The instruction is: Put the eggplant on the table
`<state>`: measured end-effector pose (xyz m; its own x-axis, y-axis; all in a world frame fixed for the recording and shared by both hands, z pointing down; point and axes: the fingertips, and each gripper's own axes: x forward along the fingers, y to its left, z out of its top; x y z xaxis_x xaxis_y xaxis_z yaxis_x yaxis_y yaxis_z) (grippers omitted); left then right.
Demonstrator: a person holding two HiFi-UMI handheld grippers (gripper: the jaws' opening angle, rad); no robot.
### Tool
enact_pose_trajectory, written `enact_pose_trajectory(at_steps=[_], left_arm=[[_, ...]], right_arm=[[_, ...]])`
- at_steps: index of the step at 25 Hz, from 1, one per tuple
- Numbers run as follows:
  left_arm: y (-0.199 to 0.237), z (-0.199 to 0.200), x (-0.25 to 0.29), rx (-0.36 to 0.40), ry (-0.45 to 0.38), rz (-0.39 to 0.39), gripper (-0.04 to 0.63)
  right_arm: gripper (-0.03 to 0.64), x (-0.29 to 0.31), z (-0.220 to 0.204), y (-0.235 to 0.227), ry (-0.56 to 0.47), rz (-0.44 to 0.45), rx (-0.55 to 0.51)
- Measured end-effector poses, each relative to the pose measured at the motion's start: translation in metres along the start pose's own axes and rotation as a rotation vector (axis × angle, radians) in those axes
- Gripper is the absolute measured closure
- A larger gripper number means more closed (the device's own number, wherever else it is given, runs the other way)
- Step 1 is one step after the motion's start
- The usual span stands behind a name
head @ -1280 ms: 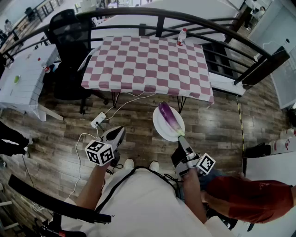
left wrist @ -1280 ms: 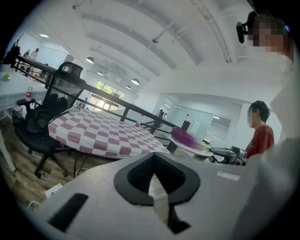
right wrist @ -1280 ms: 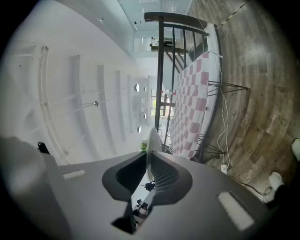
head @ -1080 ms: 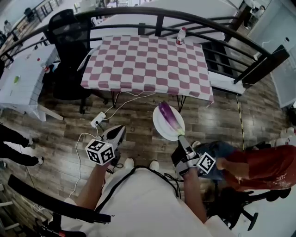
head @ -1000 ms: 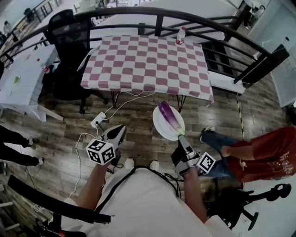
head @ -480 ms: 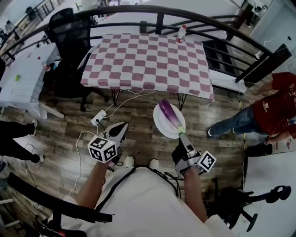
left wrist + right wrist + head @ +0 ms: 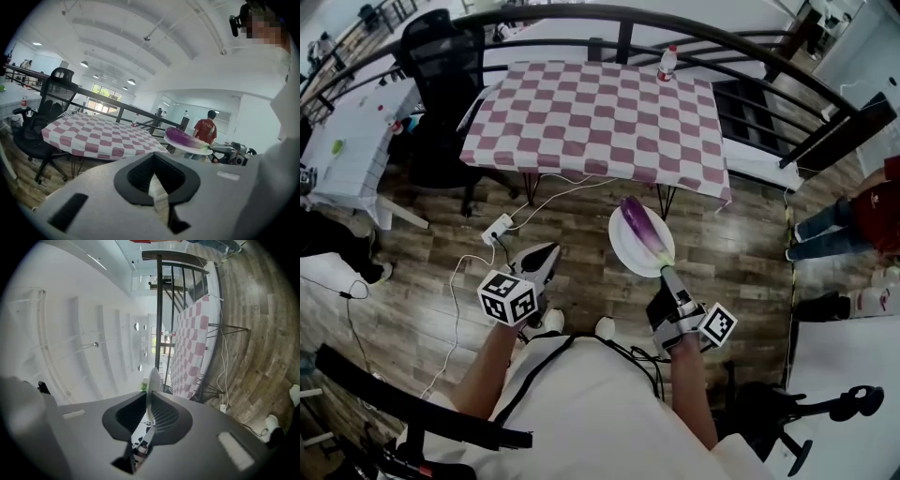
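A purple eggplant (image 7: 637,228) lies on a white plate (image 7: 625,251), held out over the wooden floor. My right gripper (image 7: 664,275) is shut on the plate's near rim; in the right gripper view the plate's edge (image 7: 153,380) stands between the jaws. The left gripper (image 7: 542,260) hangs to the left of the plate, shut with nothing in it. In the left gripper view the eggplant (image 7: 183,138) and plate (image 7: 192,147) show at the right. The checkered table (image 7: 591,122) stands ahead, beyond both grippers.
A bottle (image 7: 667,62) stands at the table's far right corner. A black office chair (image 7: 441,66) is left of the table and a dark railing (image 7: 741,52) curves behind it. A power strip (image 7: 497,228) with cables lies on the floor. A person (image 7: 858,211) is at the right edge.
Both grippers and the plate have edged toward the table. The person in red has walked from beside my right arm off to the right edge.
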<state>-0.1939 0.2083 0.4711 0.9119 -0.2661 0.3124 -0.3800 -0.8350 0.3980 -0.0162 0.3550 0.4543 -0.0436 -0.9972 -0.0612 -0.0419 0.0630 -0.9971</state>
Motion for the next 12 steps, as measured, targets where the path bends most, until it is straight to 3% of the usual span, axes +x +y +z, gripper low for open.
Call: enact_pose_trajectory(at_steps=[12], left_arm=[[-0.041, -0.022, 0.015, -0.011, -0.017, 0.053, 0.594]], right_arm=[[0.577, -0.031, 0.028, -0.006, 0.072, 0.002, 0.005]])
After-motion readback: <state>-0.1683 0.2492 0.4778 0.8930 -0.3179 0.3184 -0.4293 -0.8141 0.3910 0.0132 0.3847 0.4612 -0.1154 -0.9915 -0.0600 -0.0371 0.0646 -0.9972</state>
